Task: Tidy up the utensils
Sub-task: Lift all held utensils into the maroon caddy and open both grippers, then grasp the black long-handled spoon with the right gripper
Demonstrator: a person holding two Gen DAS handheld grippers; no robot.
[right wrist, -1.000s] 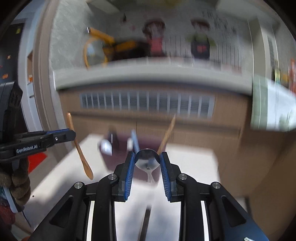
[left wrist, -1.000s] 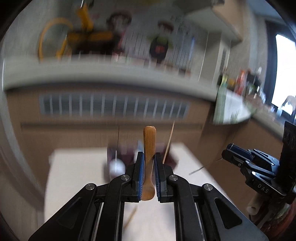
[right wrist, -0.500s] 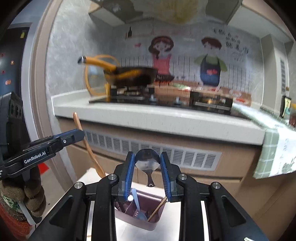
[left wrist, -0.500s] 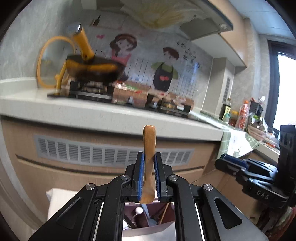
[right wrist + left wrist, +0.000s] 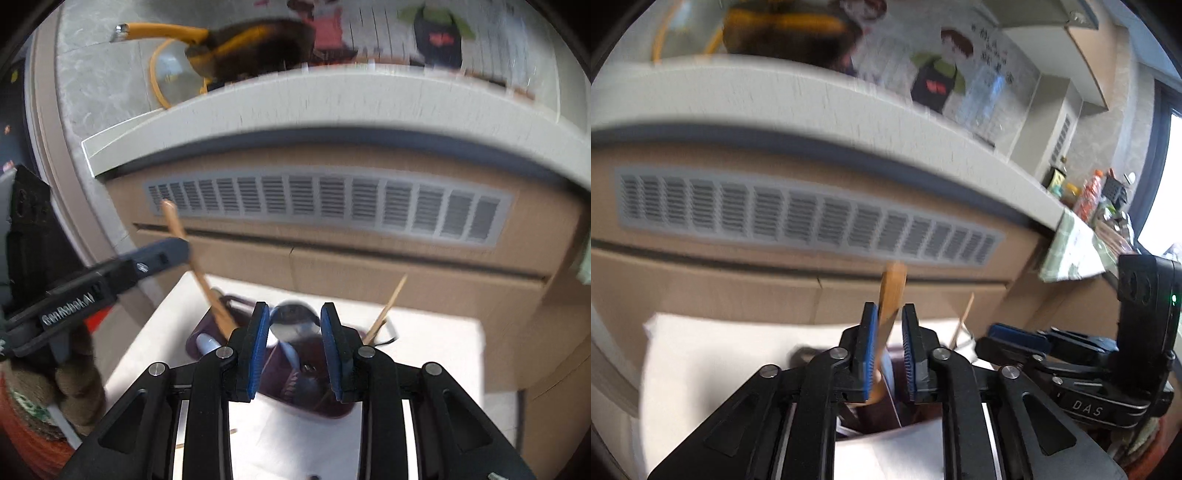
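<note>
**Two grippers over the utensil holder, wooden spoon coming loose**

The left gripper (image 5: 889, 345) has just been opening its jaws: the blue pads stand a little apart, with the wooden spoon (image 5: 892, 291) between them. The spoon leans against the left pad, and a gap shows on the right side, so the pads no longer press it from both sides. Its handle sticks up above the fingertips, blurred, and its lower end hangs down toward the dark purple utensil holder (image 5: 275, 369) just below. From the right wrist view the same spoon slants down past the left gripper's finger, its bowl end at the holder's near rim.

The right gripper (image 5: 294, 325) has its blue pads set against the two sides of a metal spoon (image 5: 293, 321), whose round bowl sits between the fingertips, facing the camera. This gripper hovers right over the holder as well.

Inside the holder stand a light blue utensil (image 5: 286, 350) and a thin wooden stick (image 5: 388, 306) that leans out to the right. The holder rests on a white table (image 5: 436, 350), which stands before a brown cabinet front with a grey vent grille (image 5: 325, 201) under a pale countertop (image 5: 295, 96). A dark pan with a yellow handle (image 5: 243, 48) sits on the counter, blurred.
</note>
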